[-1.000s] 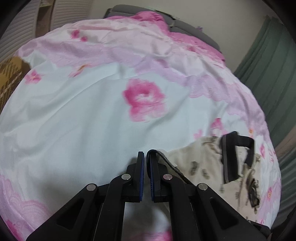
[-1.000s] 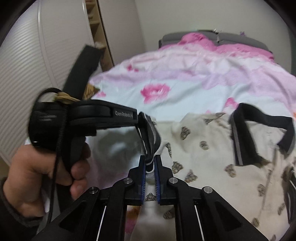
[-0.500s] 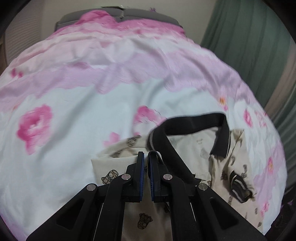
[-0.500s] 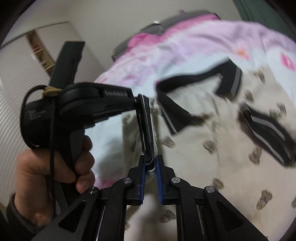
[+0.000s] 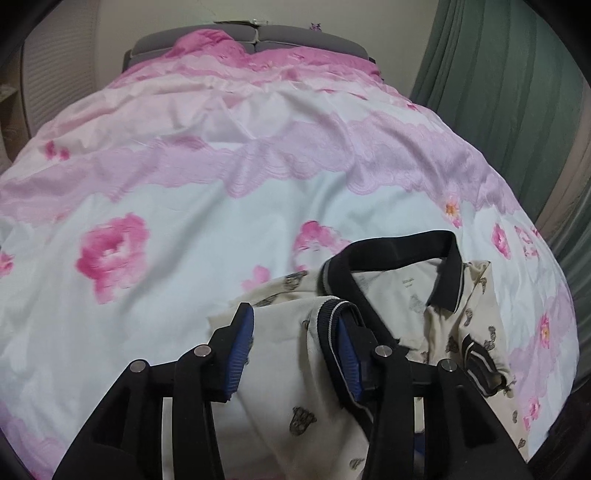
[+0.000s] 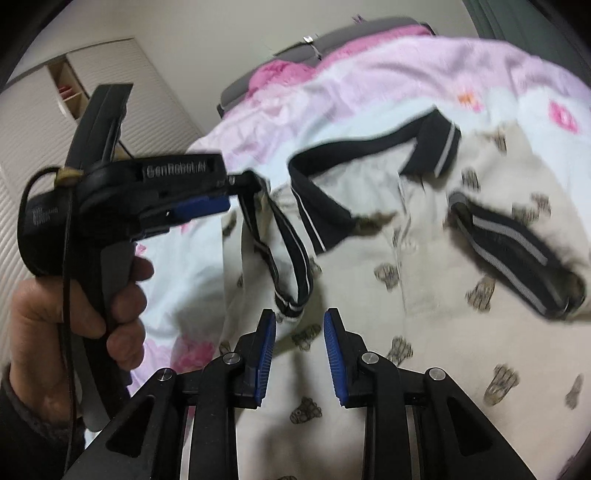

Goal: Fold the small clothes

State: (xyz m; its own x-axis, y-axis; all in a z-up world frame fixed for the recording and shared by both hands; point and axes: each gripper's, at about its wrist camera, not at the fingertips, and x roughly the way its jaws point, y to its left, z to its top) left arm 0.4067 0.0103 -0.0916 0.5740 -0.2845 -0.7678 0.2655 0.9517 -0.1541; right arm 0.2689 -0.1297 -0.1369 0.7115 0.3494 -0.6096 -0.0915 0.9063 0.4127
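Note:
A cream polo shirt (image 5: 406, 295) with a bear print and a black collar (image 5: 399, 247) lies on the flowered bed cover (image 5: 221, 221). My left gripper (image 5: 295, 332) hovers over its left side, jaws opening. The black striped sleeve cuff (image 5: 328, 314) leans on the right finger, not pinched. In the right wrist view the left gripper (image 6: 236, 192) sits in a person's hand (image 6: 48, 325), and the cuff (image 6: 291, 258) droops from its far finger. My right gripper (image 6: 299, 339) is also opening, the cuff's lower end just ahead of its pads, unpressed. The other cuff (image 6: 517, 236) lies to the right.
The bed cover (image 6: 369, 74) runs back to a grey headboard (image 5: 295, 35). A green curtain (image 5: 498, 92) hangs on the right of the bed. A white slatted wardrobe (image 6: 37, 129) stands on the left. The shirt's body (image 6: 443, 314) spreads flat to the right.
Both grippers were shut on the sleeve cuff and carried it across onto the shirt's body. Both have now spread their jaws and the cuff sags loose.

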